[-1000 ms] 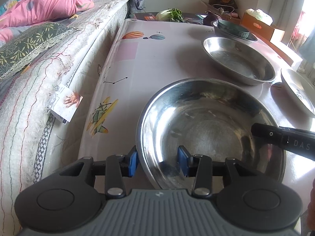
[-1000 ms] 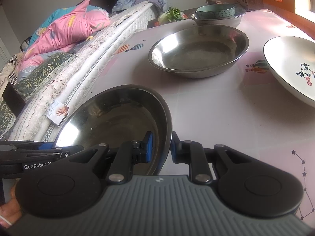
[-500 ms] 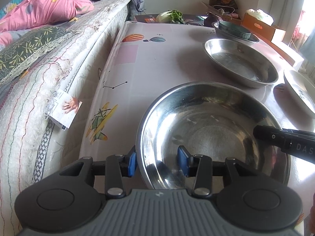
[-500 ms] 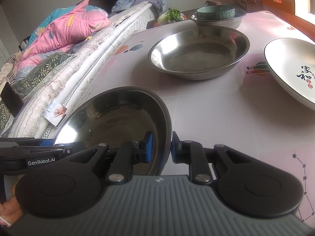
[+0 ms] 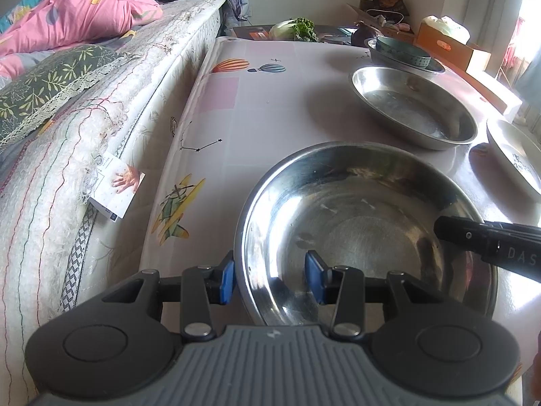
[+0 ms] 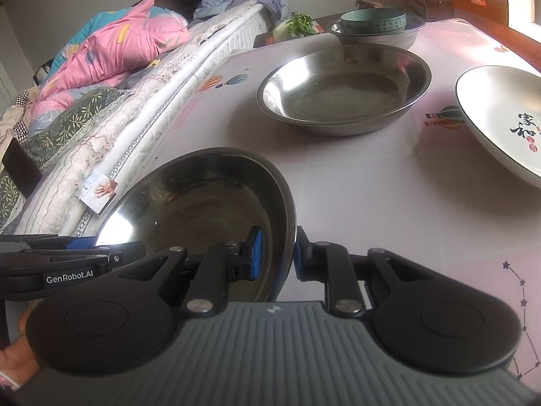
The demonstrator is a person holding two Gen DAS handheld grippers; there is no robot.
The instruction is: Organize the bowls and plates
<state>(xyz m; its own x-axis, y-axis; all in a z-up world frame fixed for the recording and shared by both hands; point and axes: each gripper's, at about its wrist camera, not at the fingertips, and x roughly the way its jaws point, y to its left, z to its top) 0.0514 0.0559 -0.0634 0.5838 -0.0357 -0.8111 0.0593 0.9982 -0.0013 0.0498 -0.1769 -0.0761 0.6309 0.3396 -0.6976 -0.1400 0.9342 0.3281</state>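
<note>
Steel, light and slick, the near bowl (image 5: 365,233) we pinch by its thin rim in the right gripper (image 6: 275,253), while the left gripper (image 5: 268,279) straddles it, pads spread.

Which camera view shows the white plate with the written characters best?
The right wrist view shows the white plate best: most of its face is in frame, and the dark characters and red marks on it are clear. The left wrist view shows only a narrow slice of it at the right edge, with the marks blurred.

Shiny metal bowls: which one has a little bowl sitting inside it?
The far metal bowl at the back holds a green bowl. The middle metal bowl and near metal bowl are empty.
</note>
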